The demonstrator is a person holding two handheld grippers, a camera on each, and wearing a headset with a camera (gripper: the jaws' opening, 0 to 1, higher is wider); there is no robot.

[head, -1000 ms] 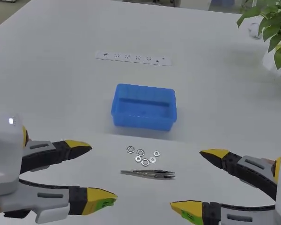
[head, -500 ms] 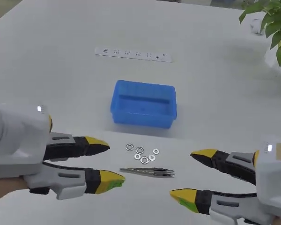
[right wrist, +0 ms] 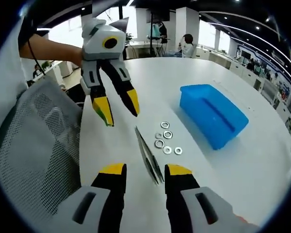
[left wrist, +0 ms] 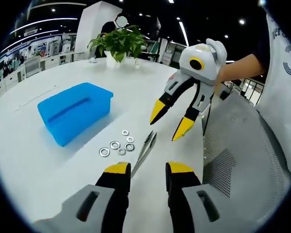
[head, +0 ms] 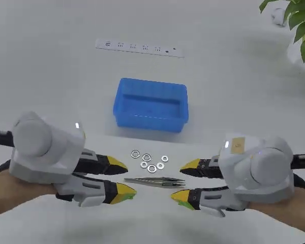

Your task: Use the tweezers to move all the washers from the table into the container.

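Slim metal tweezers (head: pixel 155 181) lie flat on the white table, with several small steel washers (head: pixel 149 161) clustered just beyond them. Farther back stands the blue plastic container (head: pixel 151 104). My left gripper (head: pixel 128 178) is open just left of the tweezers' end, and my right gripper (head: pixel 178 181) is open just right of the other end. In the left gripper view the open jaws (left wrist: pixel 149 170) frame the tweezers (left wrist: pixel 144 148), the washers (left wrist: pixel 117 144) and the container (left wrist: pixel 73 116). The right gripper view has its open gripper (right wrist: pixel 144 170) over the tweezers (right wrist: pixel 148 154), beside the washers (right wrist: pixel 166 138).
A white power strip (head: pixel 134 48) lies behind the container. A potted plant (head: pixel 295 20) stands at the far right corner. A mesh chair (left wrist: pixel 233 160) is at the table's near edge. Bare table lies on both sides of the container.
Both grippers have moved inward and now flank the tweezers closely. The tweezers, washers and container lie where they were; the head camera shifted a little.
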